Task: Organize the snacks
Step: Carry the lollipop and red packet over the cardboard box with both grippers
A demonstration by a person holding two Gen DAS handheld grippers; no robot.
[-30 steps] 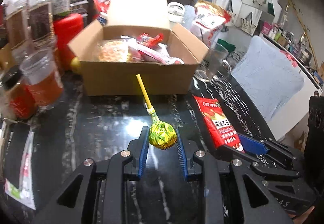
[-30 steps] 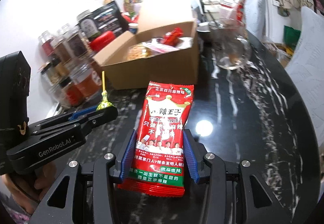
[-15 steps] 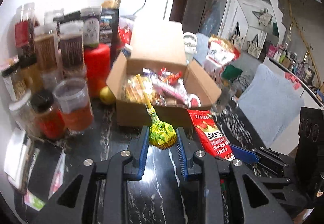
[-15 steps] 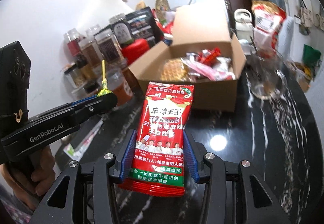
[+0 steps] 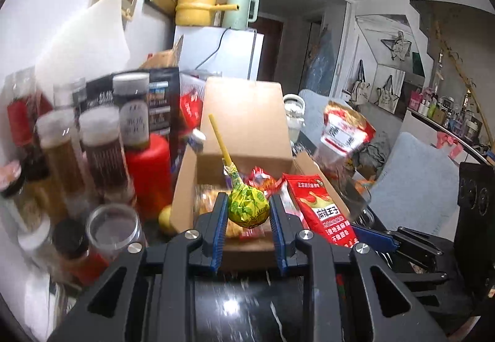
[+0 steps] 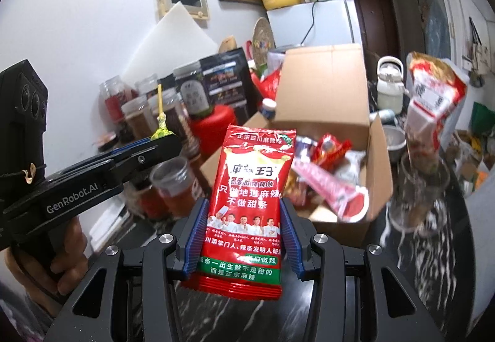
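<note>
My left gripper [image 5: 248, 212] is shut on a lollipop [image 5: 247, 209] in a yellow-green wrapper, its yellow stick slanting up and left. It hangs just before the near wall of an open cardboard box [image 5: 185, 187] holding several snack packs. My right gripper [image 6: 244, 215] is shut on an upright red snack packet [image 6: 249, 184], held in the air in front of the same box [image 6: 377, 156]. In the right wrist view the left gripper [image 6: 161, 137] shows at the left with the lollipop stick [image 6: 160, 103] above it. The red packet [image 5: 321, 209] appears at the right in the left wrist view.
Jars and bottles [image 5: 102, 156] and a red canister [image 5: 148, 168] crowd the table left of the box. A glass [image 6: 417, 187] and a red-and-white bag [image 6: 433, 100] stand to its right. A white fridge [image 5: 222, 54] is behind. The black marbled tabletop [image 5: 247, 308] lies below.
Both grippers have risen off the table and moved toward the box, each still gripping its snack. The box now looks closer and lower in both views.
</note>
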